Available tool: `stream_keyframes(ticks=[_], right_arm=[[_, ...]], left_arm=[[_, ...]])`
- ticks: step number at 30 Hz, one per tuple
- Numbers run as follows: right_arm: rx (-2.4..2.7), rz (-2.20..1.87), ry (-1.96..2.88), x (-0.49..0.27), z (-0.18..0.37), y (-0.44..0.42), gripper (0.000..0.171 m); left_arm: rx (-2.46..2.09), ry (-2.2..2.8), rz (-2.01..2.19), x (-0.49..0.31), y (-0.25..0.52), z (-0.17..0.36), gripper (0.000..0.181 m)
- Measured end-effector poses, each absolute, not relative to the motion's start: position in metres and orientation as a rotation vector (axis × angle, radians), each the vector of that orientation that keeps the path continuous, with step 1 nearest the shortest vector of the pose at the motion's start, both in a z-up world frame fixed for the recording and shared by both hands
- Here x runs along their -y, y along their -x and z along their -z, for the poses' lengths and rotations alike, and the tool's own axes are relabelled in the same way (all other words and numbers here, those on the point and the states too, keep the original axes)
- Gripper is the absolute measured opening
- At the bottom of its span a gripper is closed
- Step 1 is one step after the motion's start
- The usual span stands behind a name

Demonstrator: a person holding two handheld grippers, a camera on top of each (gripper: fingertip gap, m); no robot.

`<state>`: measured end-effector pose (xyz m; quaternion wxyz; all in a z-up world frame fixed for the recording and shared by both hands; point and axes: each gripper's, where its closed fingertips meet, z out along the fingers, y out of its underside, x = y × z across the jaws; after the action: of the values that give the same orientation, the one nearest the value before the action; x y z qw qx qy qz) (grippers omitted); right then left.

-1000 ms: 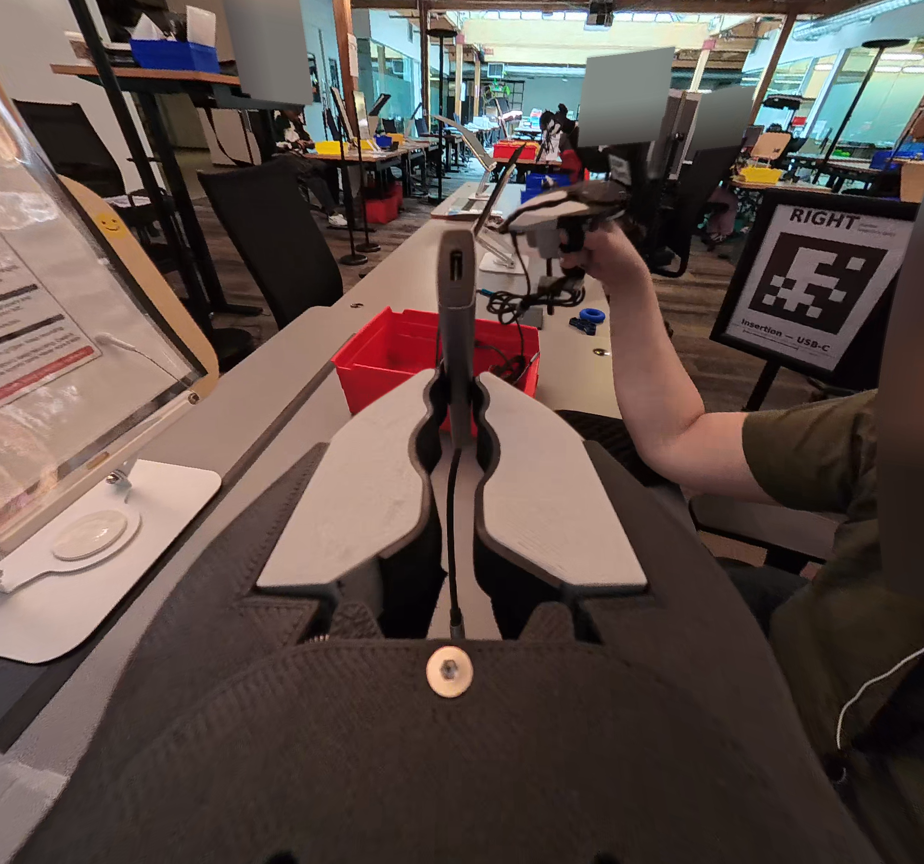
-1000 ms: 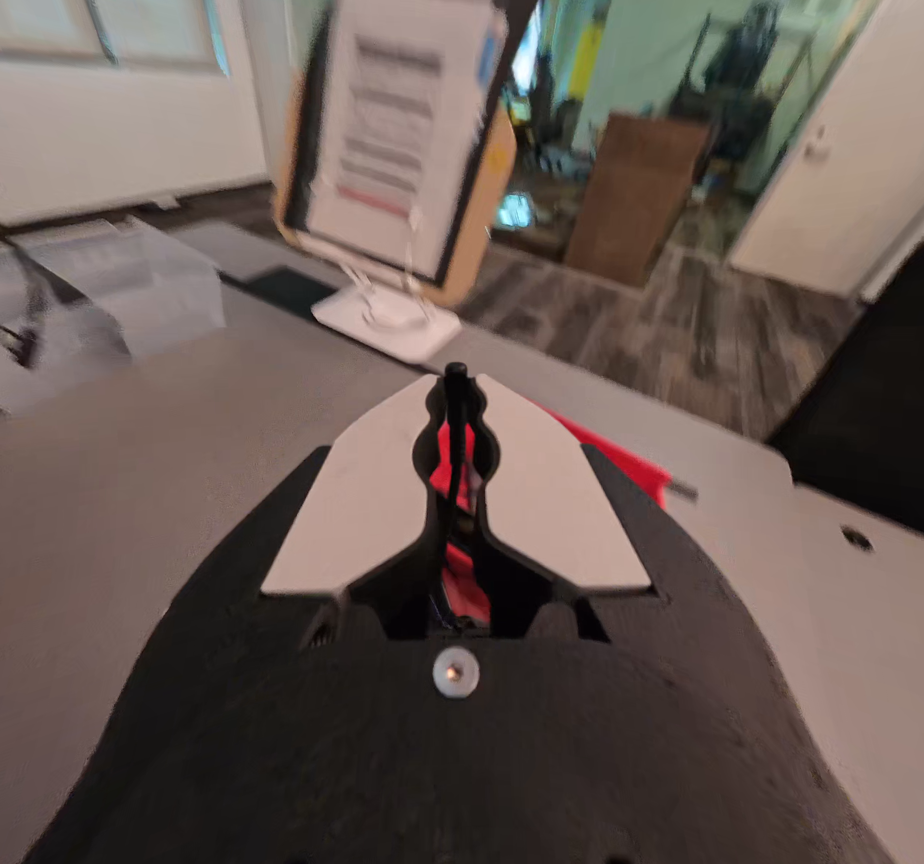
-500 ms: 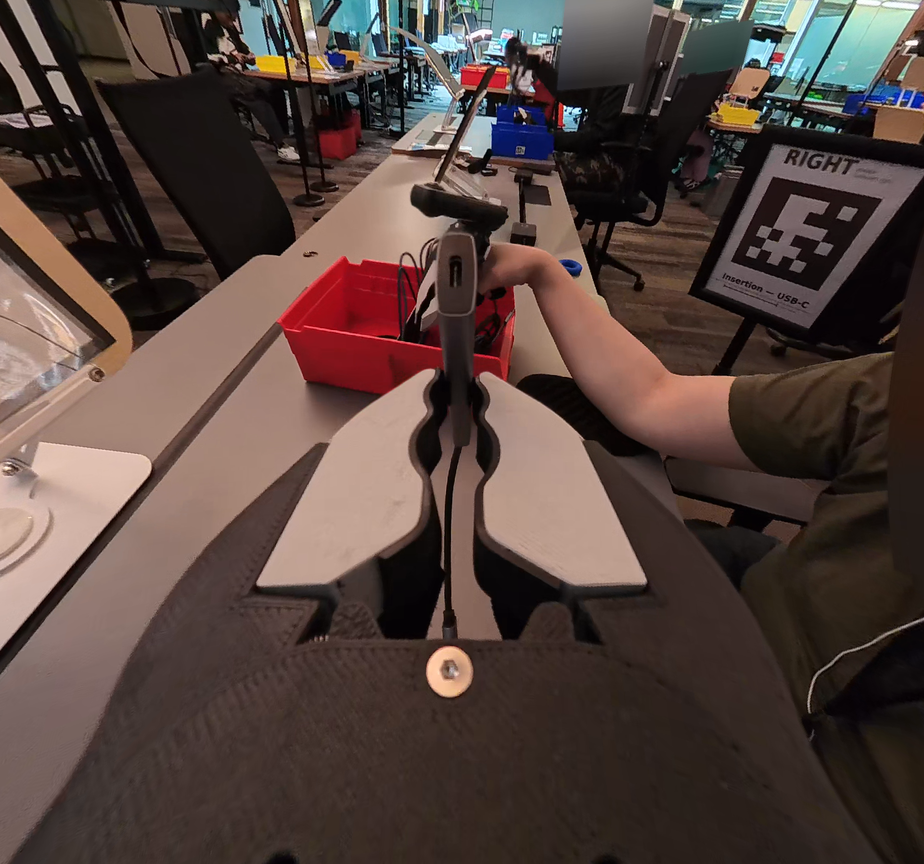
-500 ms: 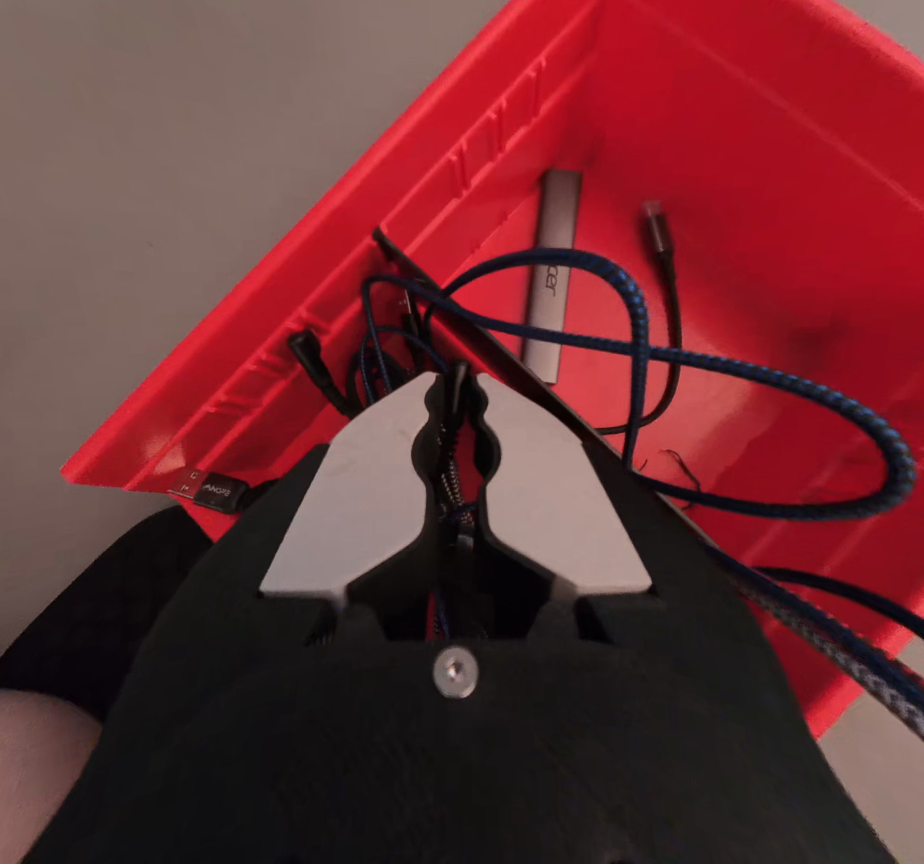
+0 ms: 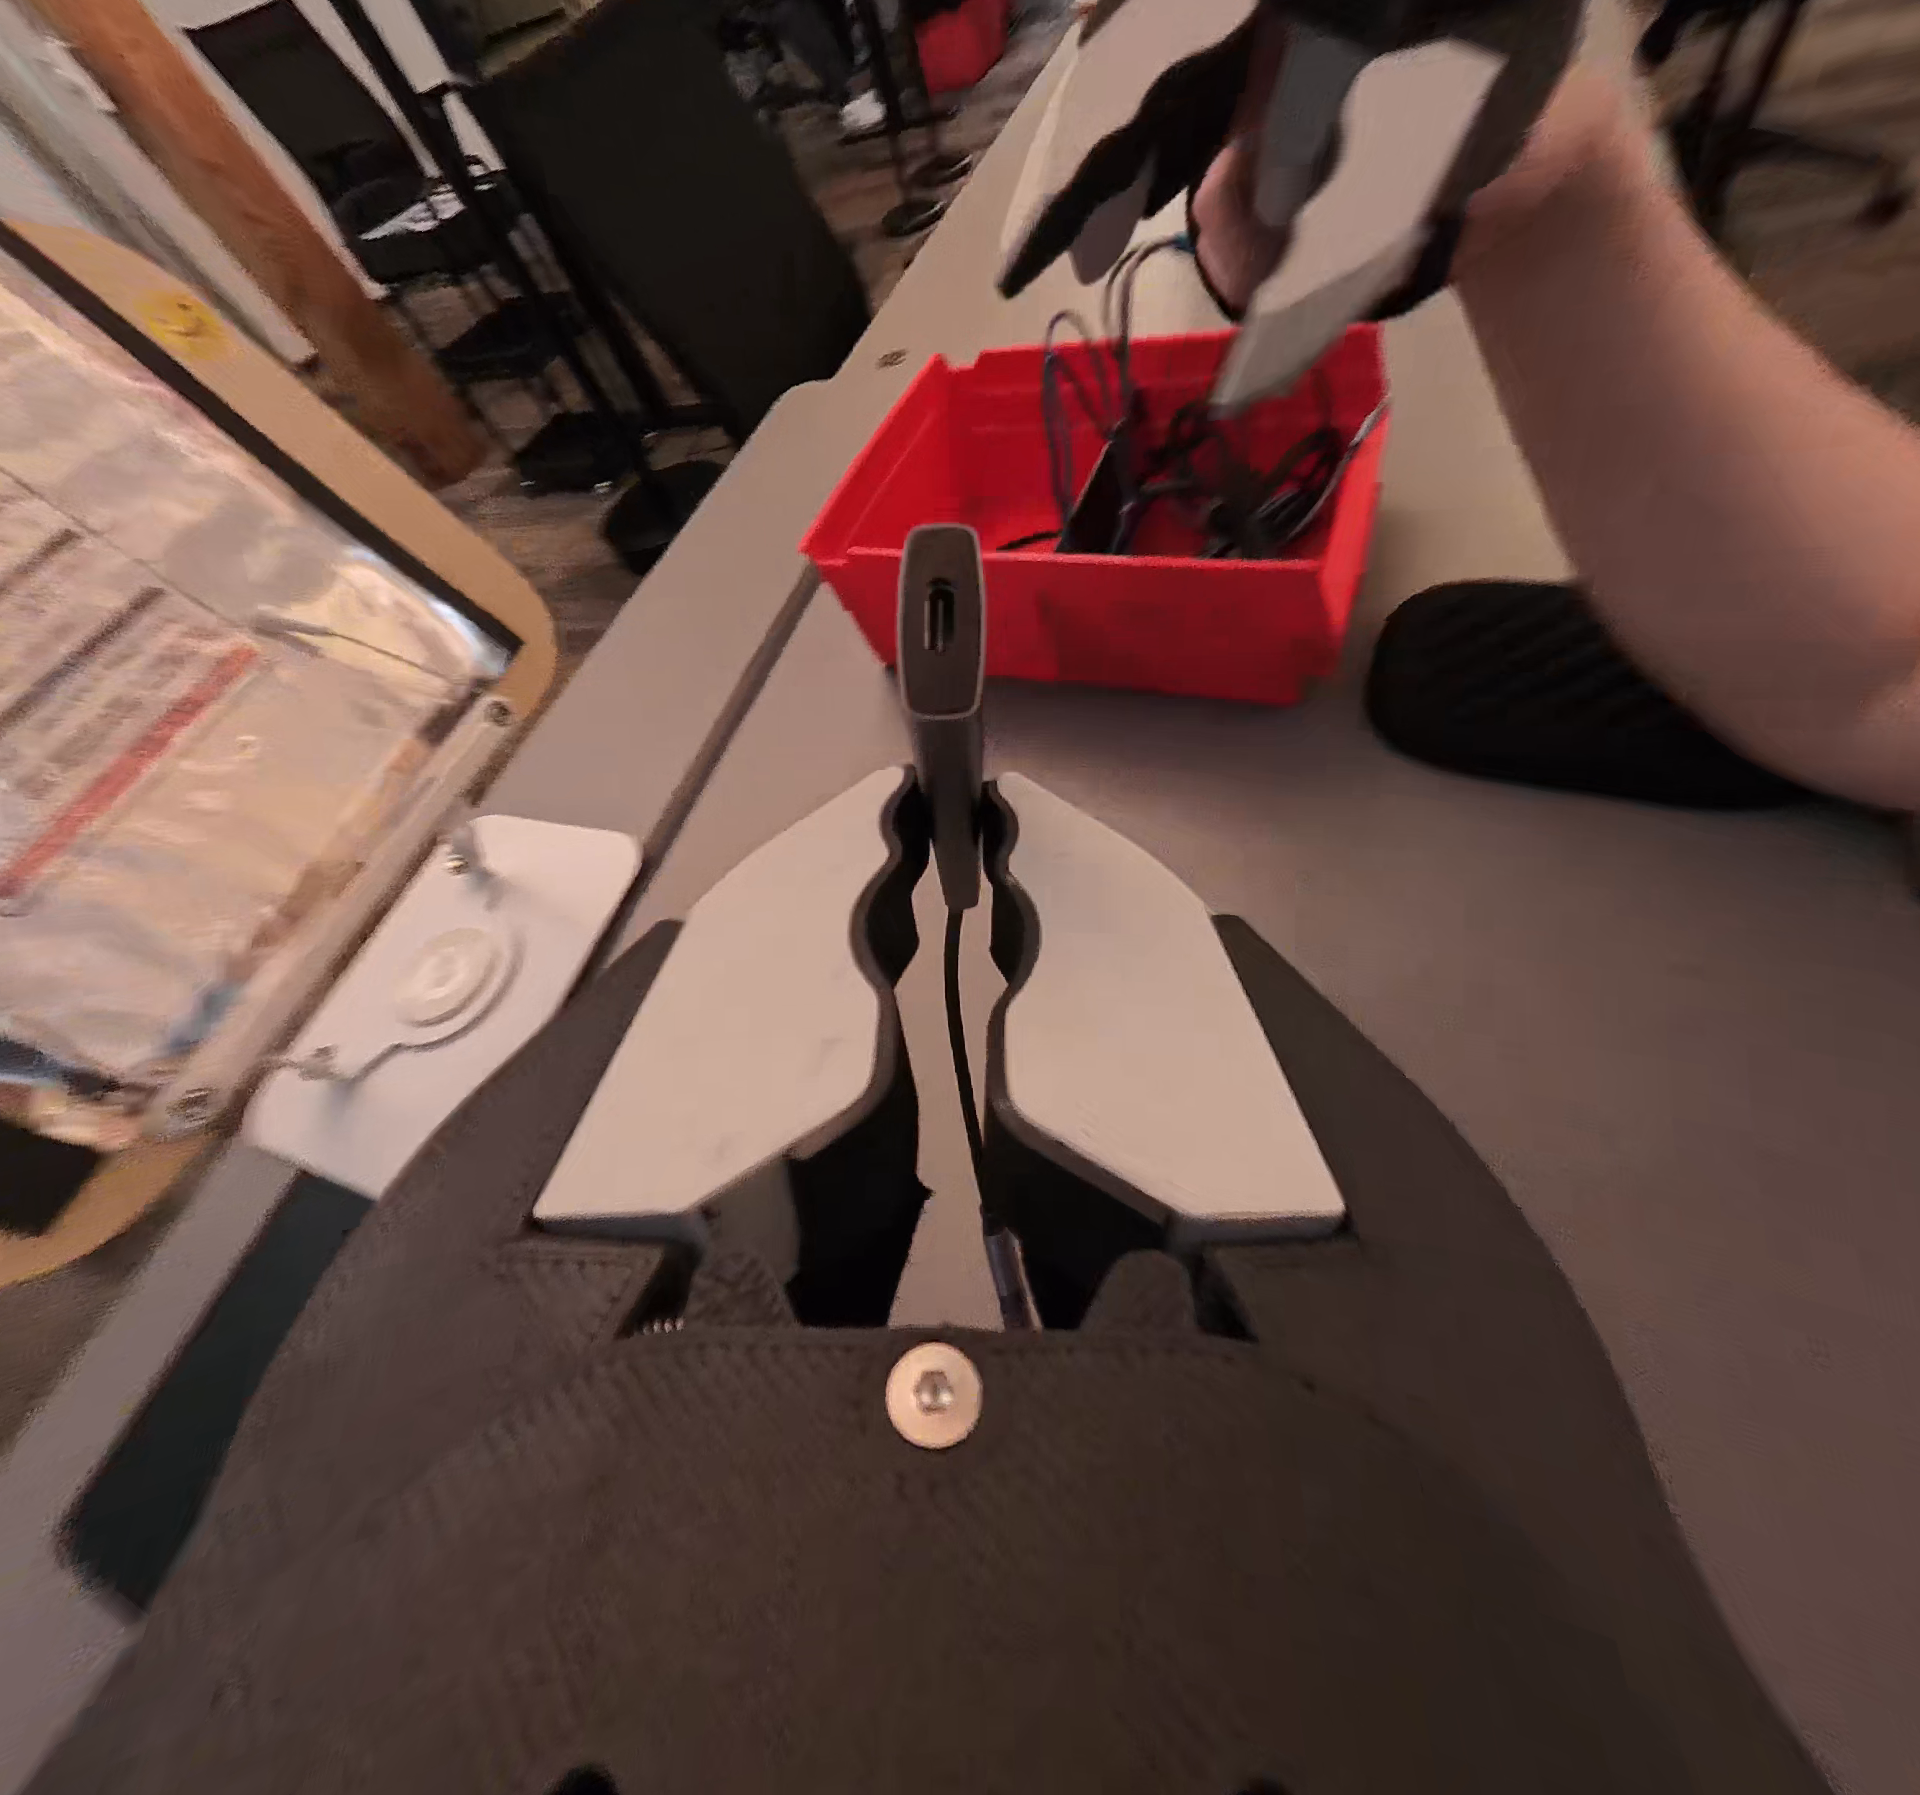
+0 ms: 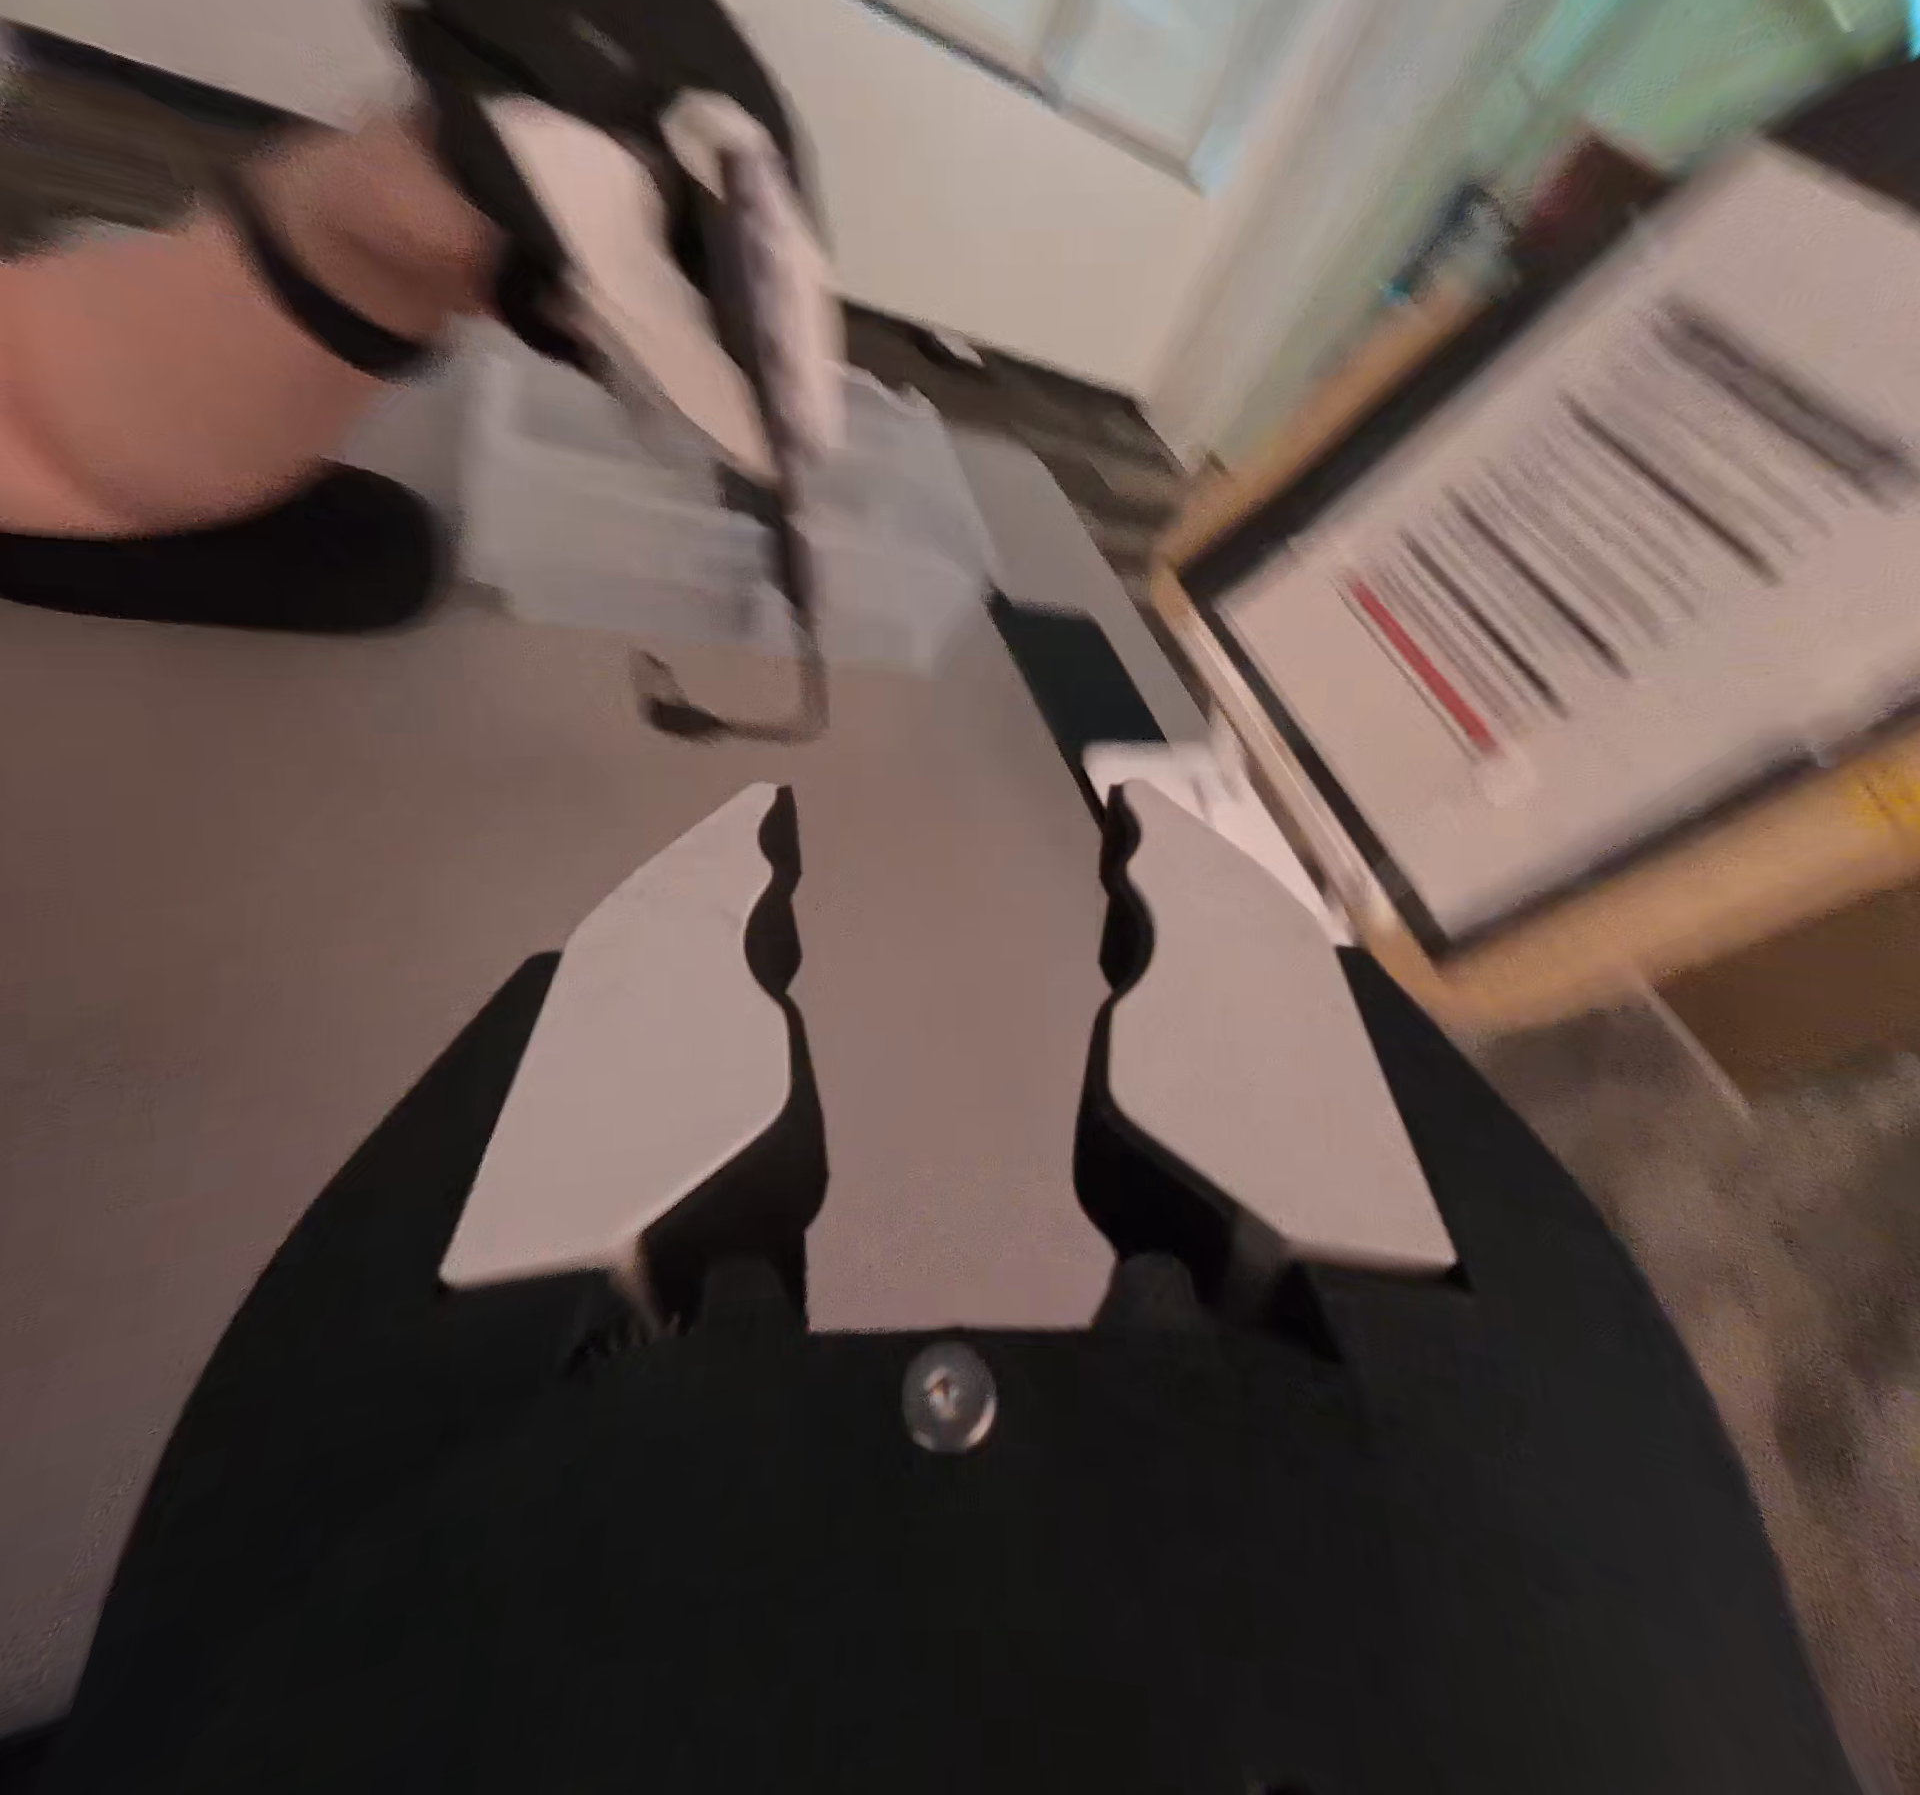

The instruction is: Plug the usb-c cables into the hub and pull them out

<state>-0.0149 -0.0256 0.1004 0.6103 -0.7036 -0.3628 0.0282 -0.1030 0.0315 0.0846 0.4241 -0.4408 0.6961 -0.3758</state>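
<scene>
The left gripper [image 5: 943,787] is clamped on the slim grey metal hub [image 5: 940,639], upright over the table [image 5: 1455,966]. The right gripper [image 6: 945,795] gapes empty; its view is blurred. Tangled cables [image 5: 1195,457], half hidden, lie in the red plastic bin [image 5: 1091,618].

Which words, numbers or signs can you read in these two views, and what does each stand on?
On the sign: rows of print and a red bar, too blurred to read.
On the papers: print, too blurred to read.
On the sticker above the sign: a smiley face, no words.
On the hub: no writing shows.
No text can be read.
</scene>
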Motion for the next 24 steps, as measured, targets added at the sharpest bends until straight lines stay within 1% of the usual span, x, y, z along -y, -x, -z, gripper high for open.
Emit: stream_keyframes(ticks=[3,6,10,15,18,24], right_arm=[[1.043,-0.216,1.46,0.017,-0.097,0.081,0.055],[1.053,-0.297,1.409,-0.001,-0.09,0.107,0.053],[1.004,-0.393,1.368,-0.015,-0.085,0.116,0.042],[0.993,-0.398,1.37,-0.02,-0.08,0.117,0.04],[1.014,-0.373,1.365,-0.019,-0.079,0.118,0.032],[1.017,-0.365,1.361,-0.019,-0.078,0.114,0.026]], left_arm=[[-1.751,1.051,0.71,-0.033,0.097,-0.076,0.008],[-1.768,1.013,0.518,-0.035,0.092,-0.066,0.008],[-1.795,0.982,0.39,-0.035,0.087,-0.055,0.009],[-1.813,0.968,0.355,-0.031,0.084,-0.049,0.008],[-1.821,0.961,0.345,-0.03,0.083,-0.048,0.008],[-1.835,0.951,0.347,-0.025,0.083,-0.046,0.008]])
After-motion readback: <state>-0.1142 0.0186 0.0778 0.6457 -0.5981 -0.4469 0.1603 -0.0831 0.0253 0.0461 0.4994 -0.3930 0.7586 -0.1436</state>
